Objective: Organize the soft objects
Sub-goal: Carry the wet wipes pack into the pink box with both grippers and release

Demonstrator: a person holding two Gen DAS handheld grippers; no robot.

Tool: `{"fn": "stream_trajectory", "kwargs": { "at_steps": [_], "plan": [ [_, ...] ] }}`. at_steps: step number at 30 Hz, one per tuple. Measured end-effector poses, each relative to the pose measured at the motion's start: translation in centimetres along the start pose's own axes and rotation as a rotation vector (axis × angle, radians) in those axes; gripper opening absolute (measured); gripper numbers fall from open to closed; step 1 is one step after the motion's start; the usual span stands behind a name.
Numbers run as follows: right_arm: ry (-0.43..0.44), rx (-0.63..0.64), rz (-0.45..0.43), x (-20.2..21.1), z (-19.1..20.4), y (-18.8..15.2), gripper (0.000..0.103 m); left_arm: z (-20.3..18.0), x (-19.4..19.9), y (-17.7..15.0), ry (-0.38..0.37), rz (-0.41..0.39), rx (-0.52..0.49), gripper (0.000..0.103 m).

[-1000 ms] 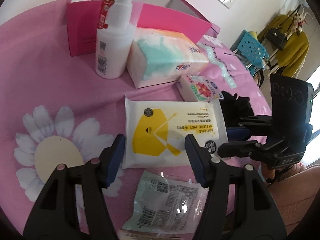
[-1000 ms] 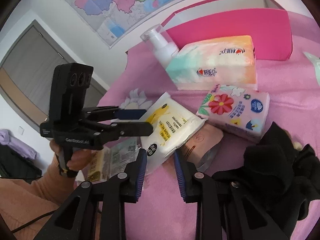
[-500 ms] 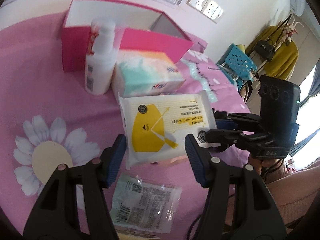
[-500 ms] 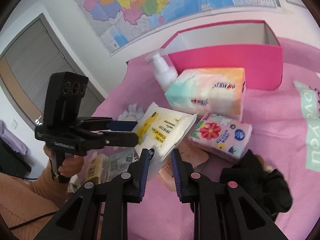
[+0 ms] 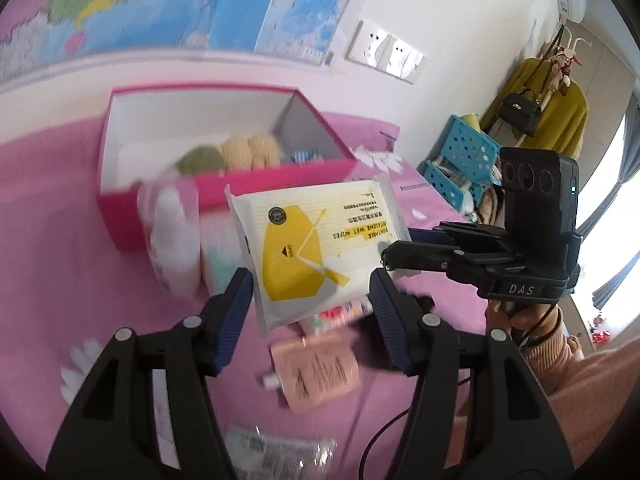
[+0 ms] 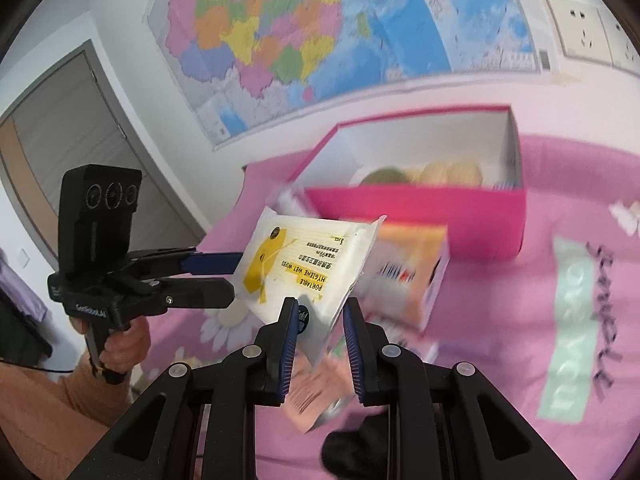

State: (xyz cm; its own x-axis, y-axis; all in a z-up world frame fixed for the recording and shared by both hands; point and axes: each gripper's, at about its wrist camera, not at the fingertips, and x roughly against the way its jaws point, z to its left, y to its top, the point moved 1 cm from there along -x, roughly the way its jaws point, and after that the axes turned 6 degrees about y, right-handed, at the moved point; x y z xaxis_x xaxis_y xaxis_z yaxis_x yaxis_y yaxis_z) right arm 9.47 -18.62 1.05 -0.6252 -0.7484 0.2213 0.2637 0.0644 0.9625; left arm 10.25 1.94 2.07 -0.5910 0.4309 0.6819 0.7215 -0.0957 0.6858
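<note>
A white and yellow wet wipes pack [image 5: 316,248] hangs in the air above the pink table. My right gripper [image 6: 320,320] is shut on its near corner; the pack [image 6: 304,264] tilts up toward the pink box [image 6: 420,220]. In the left wrist view the right gripper [image 5: 390,254] pinches the pack's right edge. My left gripper [image 5: 310,308] is open, its fingers either side of the pack's lower end without touching it. The open pink box [image 5: 224,188] holds round green and beige soft things.
On the pink cloth below lie a white pump bottle [image 5: 172,236], a pastel tissue pack [image 6: 408,272], a peach pouch [image 5: 316,372], a clear packet [image 5: 280,456] and a black cloth [image 6: 360,448]. A map hangs on the wall behind.
The right gripper lifted the wet wipes pack off the table and raised it toward the pink box. Both grippers rose, so the box's inside now shows. The left gripper stayed open.
</note>
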Motion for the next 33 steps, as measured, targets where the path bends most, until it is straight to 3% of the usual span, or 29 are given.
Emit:
{"fn": "stream_trajectory", "kwargs": {
  "at_steps": [8,15,21,27,30,33],
  "plan": [
    [-0.031,0.024,-0.057,0.5,-2.7,5.1,0.023,-0.4,-2.7,5.7,0.069,-0.016,0.012,0.062],
    [-0.082,0.002,-0.063,-0.8,-6.6,8.6,0.023,-0.1,-6.5,9.2,0.138,0.024,0.025,0.062],
    [-0.130,-0.024,-0.045,-2.7,-9.4,10.1,0.023,0.3,-9.2,10.4,0.194,0.062,0.035,0.062],
    [-0.206,-0.049,-0.021,-4.5,-11.1,10.6,0.025,0.7,-10.4,10.6,0.203,0.078,0.056,0.062],
    [-0.239,-0.030,-0.031,-4.4,-10.7,10.4,0.035,0.3,-10.2,10.3,0.203,0.073,0.041,0.062],
    [-0.247,-0.010,-0.041,-4.0,-10.1,10.2,0.037,-0.3,-9.7,9.8,0.211,0.057,0.015,0.062]
  ]
}}
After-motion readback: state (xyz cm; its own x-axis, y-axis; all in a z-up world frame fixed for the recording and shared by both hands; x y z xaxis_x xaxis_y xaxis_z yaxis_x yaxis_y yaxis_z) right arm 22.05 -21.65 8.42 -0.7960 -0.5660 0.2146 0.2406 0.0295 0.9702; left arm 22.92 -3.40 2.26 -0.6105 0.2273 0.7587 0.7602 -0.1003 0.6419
